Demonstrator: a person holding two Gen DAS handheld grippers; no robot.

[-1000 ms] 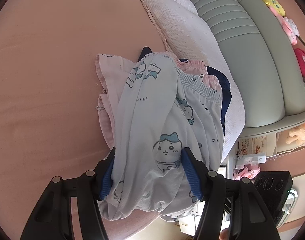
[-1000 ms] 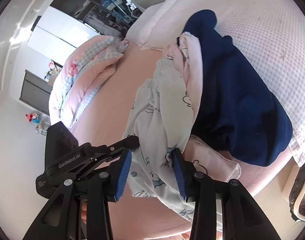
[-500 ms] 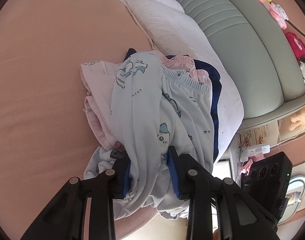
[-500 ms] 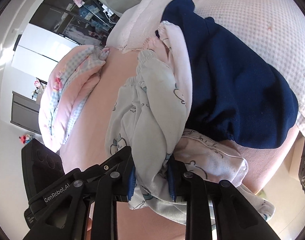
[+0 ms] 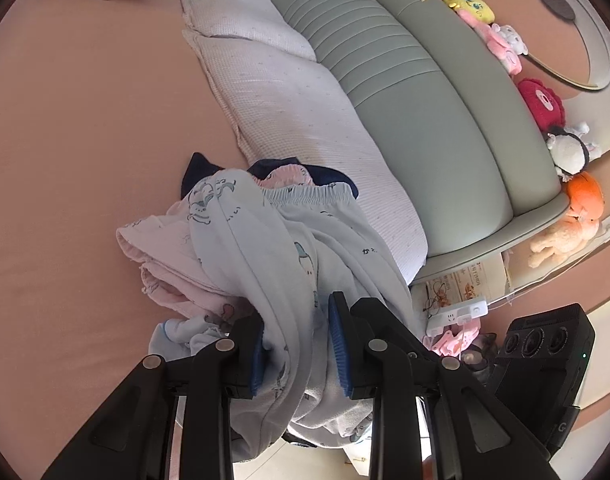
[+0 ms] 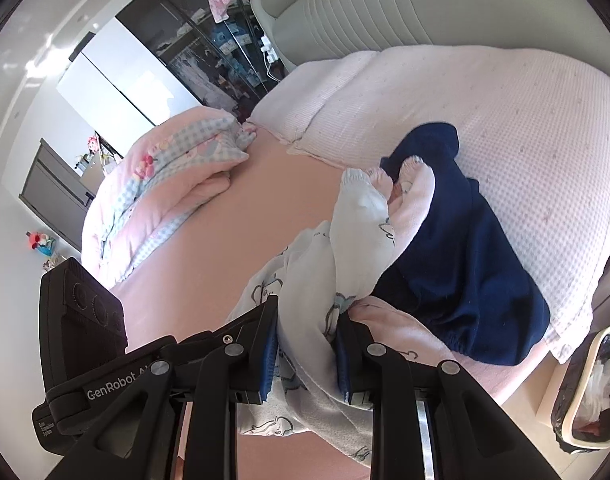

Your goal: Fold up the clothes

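Our left gripper (image 5: pixel 297 344) and right gripper (image 6: pixel 307 350), jaws just closed, pinch the pale printed trousers (image 5: pixel 265 248) at lower centre, freeing them from the pile.

My left tool (image 5: pixel 297 344) points down at a slant, its blue pads (image 5: pixel 339 350) pinched on a bunched fold of the pale blue printed pants (image 5: pixel 265 240). My right tool (image 6: pixel 305 350) slants down likewise, clamped on the same garment. Both sets of jaws have just been closing onto the cloth.
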